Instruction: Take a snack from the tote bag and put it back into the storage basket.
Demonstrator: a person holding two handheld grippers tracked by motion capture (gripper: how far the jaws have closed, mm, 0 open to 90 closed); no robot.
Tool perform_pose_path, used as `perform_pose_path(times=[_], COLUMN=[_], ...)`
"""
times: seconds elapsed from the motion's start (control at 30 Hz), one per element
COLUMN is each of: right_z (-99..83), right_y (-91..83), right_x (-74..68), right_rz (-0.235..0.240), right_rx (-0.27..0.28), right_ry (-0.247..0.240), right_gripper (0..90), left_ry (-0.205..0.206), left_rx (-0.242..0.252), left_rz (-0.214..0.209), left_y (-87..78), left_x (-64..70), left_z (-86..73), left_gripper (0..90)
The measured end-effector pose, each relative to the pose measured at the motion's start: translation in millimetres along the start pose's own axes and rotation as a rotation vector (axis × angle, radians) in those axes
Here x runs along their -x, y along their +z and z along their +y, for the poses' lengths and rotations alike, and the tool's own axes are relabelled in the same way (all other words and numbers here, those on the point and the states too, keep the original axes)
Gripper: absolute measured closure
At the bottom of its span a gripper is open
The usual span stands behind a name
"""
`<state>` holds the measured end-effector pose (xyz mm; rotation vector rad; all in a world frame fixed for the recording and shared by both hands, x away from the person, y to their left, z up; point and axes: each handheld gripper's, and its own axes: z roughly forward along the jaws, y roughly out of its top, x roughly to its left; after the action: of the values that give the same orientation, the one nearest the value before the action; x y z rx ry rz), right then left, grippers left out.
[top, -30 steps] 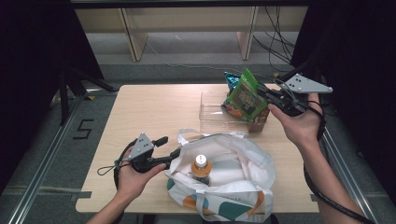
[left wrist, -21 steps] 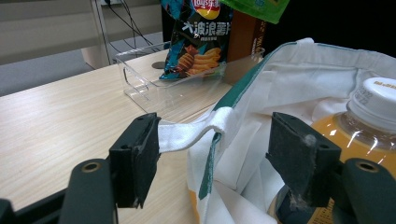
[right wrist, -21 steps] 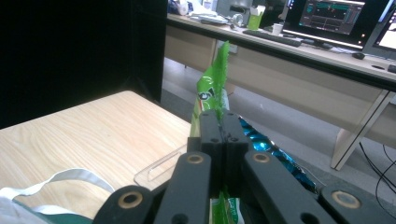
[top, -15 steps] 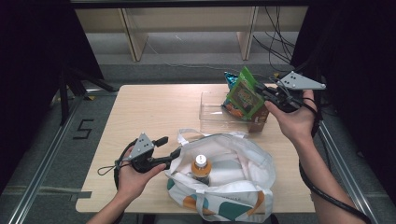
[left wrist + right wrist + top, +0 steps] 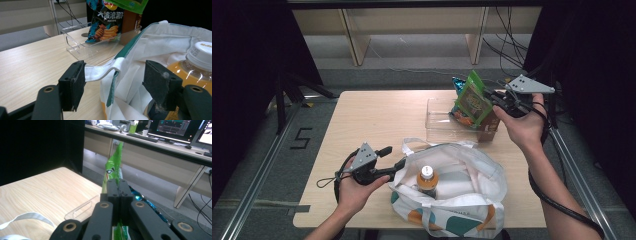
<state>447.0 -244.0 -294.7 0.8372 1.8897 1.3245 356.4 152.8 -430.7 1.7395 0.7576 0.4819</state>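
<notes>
Snack bag (image 5: 474, 99), green, hangs pinched in my right gripper (image 5: 495, 101) in the upper right of the high view, tilted and lifted above the clear tray (image 5: 437, 131). In the right gripper view my two black jaws are pressed together on the thin edge of that green bag (image 5: 113, 165), which rises straight up from them at the centre of the frame. Just behind the green bag in the high view a blue chip bag (image 5: 458, 82) peeks out, and a brown box (image 5: 489, 130) stands at the tray's right end. In the left gripper view the blue chip bag (image 5: 105, 23) leans in the clear tray (image 5: 75, 42) at the top centre.

My left gripper (image 5: 393, 157) sits at the lower left of the high view, at the left rim of the white tote bag (image 5: 472, 190), which fills the lower centre. Its jaws are spread wide; in the left gripper view the bag's white strap (image 5: 100, 71) runs across the gap and touches the left pad, while the right pad stands clear of it. An orange drink bottle (image 5: 427, 181) with a white cap stands inside the tote; in the left gripper view that bottle (image 5: 192, 67) shows at the right edge. Everything rests on the light wooden table (image 5: 372, 120).
</notes>
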Motion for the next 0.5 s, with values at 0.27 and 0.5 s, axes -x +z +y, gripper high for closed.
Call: perform_pose_path(times=[0.27, 0.5], right_z=[-1.8, -4.2], right_y=[5.3, 10.1], right_x=[-0.6, 0.3], right_rz=[-0.015, -0.027], right_rx=[-0.006, -0.011], right_ry=[0.015, -0.002], right_gripper=[90.0, 90.0], left_ry=[-0.005, -0.004], left_rx=[-0.001, -0.002], left_rz=[0.002, 0.002], left_y=[-0.3, -0.5], left_x=[-0.2, 0.0], left_z=[0.0, 0.1], left_gripper=[33.2, 33.2])
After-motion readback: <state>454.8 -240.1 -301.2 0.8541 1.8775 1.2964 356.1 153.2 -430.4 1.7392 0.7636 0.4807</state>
